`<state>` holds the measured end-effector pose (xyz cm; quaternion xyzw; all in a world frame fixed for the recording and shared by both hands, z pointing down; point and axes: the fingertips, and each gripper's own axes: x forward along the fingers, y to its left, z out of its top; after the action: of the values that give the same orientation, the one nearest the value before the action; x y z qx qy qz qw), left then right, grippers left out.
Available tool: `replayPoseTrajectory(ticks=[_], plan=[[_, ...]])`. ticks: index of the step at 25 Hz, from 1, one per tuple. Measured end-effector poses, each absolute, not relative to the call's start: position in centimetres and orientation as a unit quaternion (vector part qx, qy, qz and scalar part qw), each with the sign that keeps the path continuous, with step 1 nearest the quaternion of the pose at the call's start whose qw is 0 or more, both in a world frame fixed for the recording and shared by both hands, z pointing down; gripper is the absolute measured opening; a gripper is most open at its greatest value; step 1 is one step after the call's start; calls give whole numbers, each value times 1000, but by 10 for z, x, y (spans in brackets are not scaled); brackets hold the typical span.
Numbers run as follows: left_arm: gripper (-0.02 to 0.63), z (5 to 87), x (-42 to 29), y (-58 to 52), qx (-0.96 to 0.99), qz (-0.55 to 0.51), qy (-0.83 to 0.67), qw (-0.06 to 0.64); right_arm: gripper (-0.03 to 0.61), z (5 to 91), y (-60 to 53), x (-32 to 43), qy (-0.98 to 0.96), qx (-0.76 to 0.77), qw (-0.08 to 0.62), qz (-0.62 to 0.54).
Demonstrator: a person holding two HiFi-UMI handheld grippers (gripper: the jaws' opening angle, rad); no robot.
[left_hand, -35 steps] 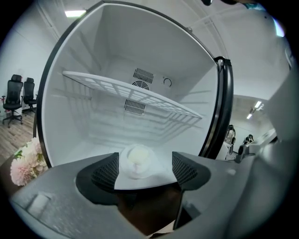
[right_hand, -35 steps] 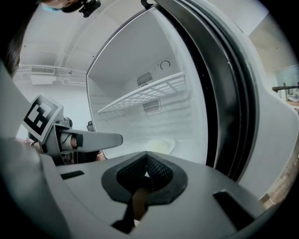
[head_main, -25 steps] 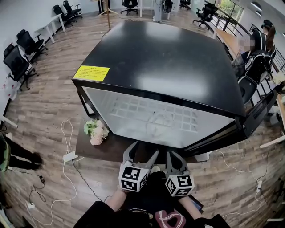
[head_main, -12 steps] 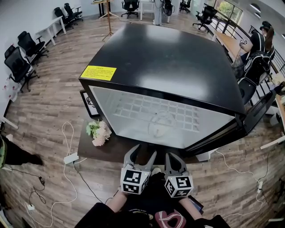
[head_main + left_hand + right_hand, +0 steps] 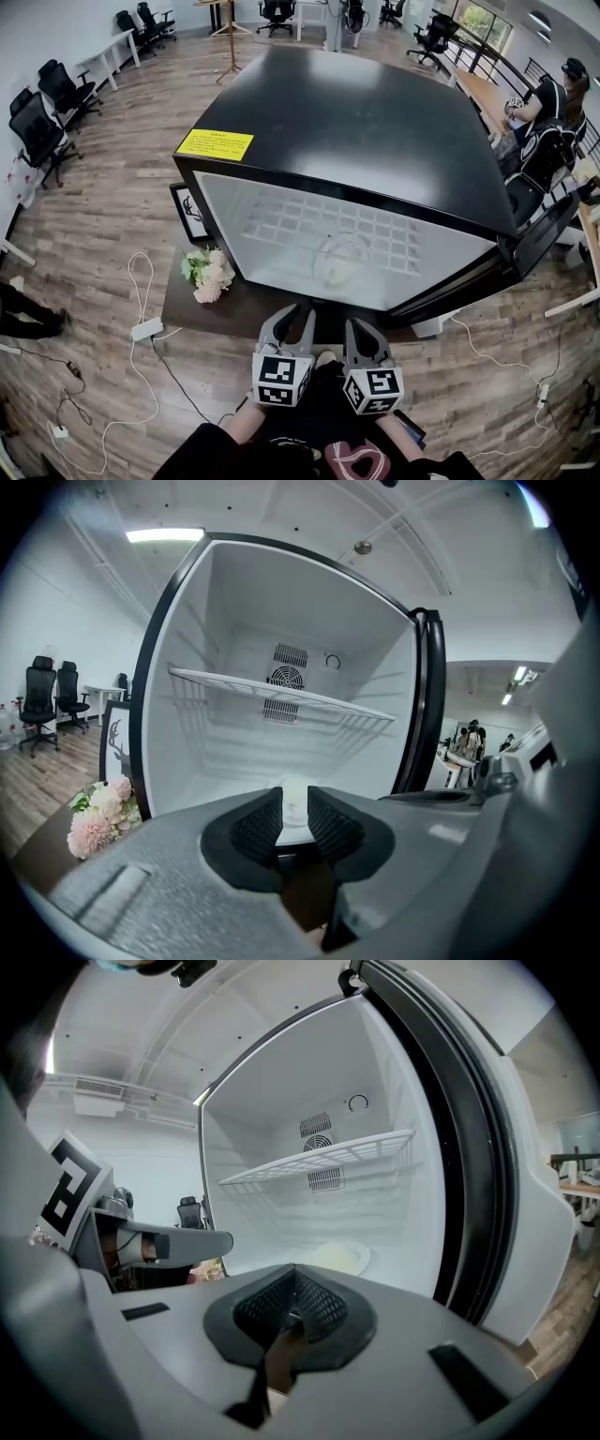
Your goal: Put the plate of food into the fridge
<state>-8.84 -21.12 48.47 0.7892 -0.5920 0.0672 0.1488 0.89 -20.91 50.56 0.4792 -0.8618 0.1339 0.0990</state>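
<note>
Seen from above, the boxy black fridge (image 5: pixel 356 122) stands open. On its smooth white floor, under a wire grid shelf (image 5: pixel 319 225), lies the pale round plate of food (image 5: pixel 339 264). The left gripper (image 5: pixel 289 323) and right gripper (image 5: pixel 364 330) hover just outside. The left gripper view shows ribbed black pads (image 5: pixel 255 825) closing, nothing between them. The right gripper view shows mesh-textured pads (image 5: pixel 317 1309) pressed together, empty.
</note>
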Motion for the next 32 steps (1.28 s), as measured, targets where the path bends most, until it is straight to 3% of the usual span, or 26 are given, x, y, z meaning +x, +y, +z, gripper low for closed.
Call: replayPoseTrajectory(ticks=[15,32], plan=[[9,493,-94,-207,782,71,-597,163,8,504,-208,1,-863,478,101,127],[8,492,-105,-209,780,57,-600,166,8,504,-211,-3,-858,488,110,115]])
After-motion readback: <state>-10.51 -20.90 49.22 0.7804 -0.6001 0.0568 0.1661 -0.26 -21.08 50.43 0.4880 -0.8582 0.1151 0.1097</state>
